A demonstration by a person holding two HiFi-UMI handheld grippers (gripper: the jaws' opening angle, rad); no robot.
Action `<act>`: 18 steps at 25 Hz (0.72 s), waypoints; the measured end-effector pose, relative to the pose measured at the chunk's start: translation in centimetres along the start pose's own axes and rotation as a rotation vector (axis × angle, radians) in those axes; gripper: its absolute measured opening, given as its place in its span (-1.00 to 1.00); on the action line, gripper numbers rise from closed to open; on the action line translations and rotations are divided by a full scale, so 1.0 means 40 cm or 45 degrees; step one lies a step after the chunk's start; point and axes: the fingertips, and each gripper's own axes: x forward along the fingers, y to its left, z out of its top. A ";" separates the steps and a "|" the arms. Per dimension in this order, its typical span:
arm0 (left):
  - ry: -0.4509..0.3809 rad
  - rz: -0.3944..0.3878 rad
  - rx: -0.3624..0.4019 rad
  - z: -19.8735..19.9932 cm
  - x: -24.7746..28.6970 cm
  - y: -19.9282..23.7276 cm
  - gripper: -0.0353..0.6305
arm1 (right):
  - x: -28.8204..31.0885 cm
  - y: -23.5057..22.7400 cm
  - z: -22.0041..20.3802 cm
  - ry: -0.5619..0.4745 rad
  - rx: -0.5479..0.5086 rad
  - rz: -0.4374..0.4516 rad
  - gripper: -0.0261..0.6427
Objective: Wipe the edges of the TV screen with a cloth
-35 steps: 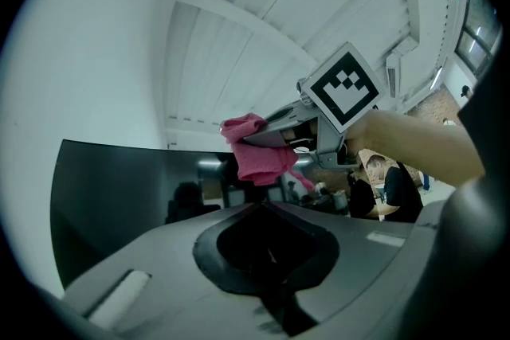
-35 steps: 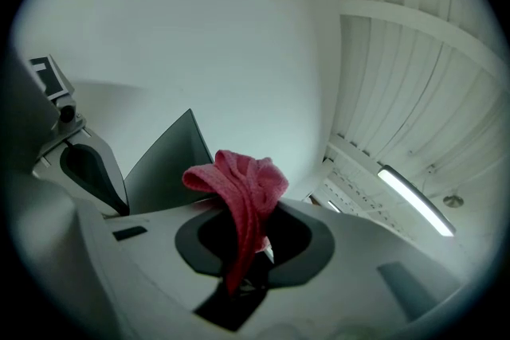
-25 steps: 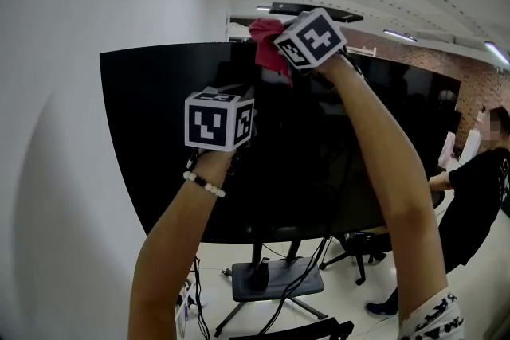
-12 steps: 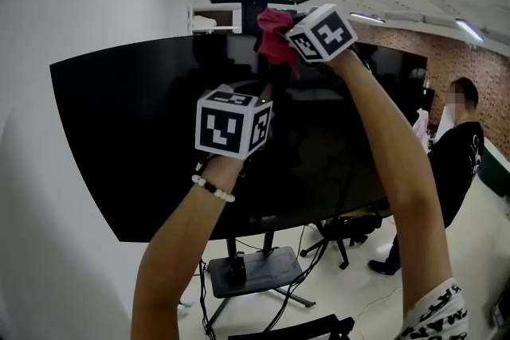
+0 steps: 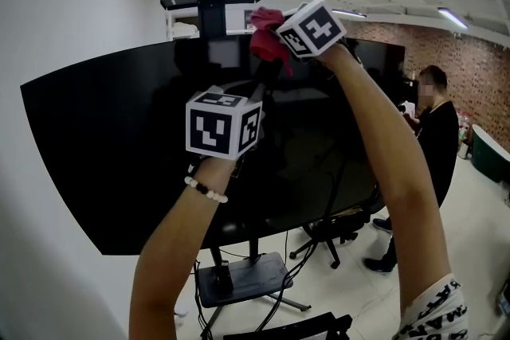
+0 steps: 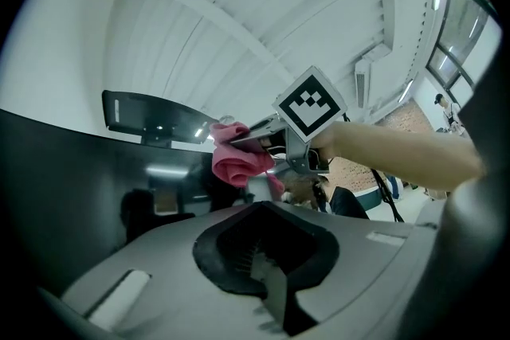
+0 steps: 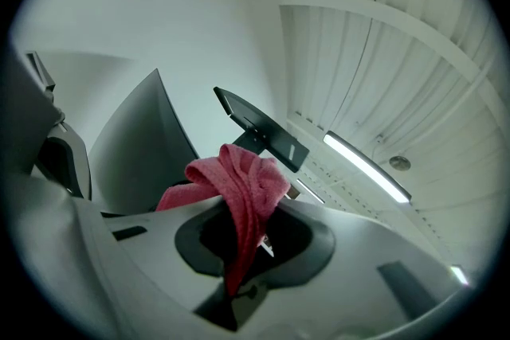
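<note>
A large black TV screen [image 5: 111, 147] stands on a floor stand. My right gripper [image 5: 275, 44] is raised to the screen's top edge and is shut on a red cloth [image 5: 266, 40], which hangs bunched over that edge. In the right gripper view the cloth [image 7: 239, 179] spills out of the right gripper [image 7: 243, 251], with the TV [image 7: 147, 143] seen edge-on. My left gripper [image 5: 235, 103] is held lower, in front of the screen, mostly hidden by its marker cube. In its own view the left gripper [image 6: 267, 267] holds nothing and looks at the cloth [image 6: 237, 159].
A black shelf on a post [image 5: 211, 0] rises just behind the TV's top edge. A person in black [image 5: 434, 131] stands at the right. The stand's base [image 5: 243, 279], cables and a chair [image 5: 327, 231] are on the floor below. A white wall fills the left.
The right gripper and cloth have slid rightward along the top edge, from under the shelf's left end to its right end. The left gripper stays put. The person at right has come closer.
</note>
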 end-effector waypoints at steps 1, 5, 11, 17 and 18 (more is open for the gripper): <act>-0.004 0.003 0.001 -0.003 0.026 -0.015 -0.91 | -0.006 -0.020 -0.019 -0.006 -0.006 0.001 -0.69; -0.020 0.022 -0.034 -0.024 0.142 -0.090 -0.91 | -0.031 -0.100 -0.094 -0.056 -0.024 0.016 -0.69; -0.070 -0.010 -0.101 -0.002 0.318 -0.270 -0.91 | -0.103 -0.265 -0.253 -0.097 -0.068 -0.003 -0.69; -0.096 -0.054 -0.127 0.015 0.468 -0.446 -0.91 | -0.177 -0.455 -0.436 -0.087 -0.070 -0.043 -0.69; -0.094 -0.065 -0.129 0.013 0.492 -0.475 -0.91 | -0.193 -0.489 -0.471 -0.086 -0.057 -0.054 -0.69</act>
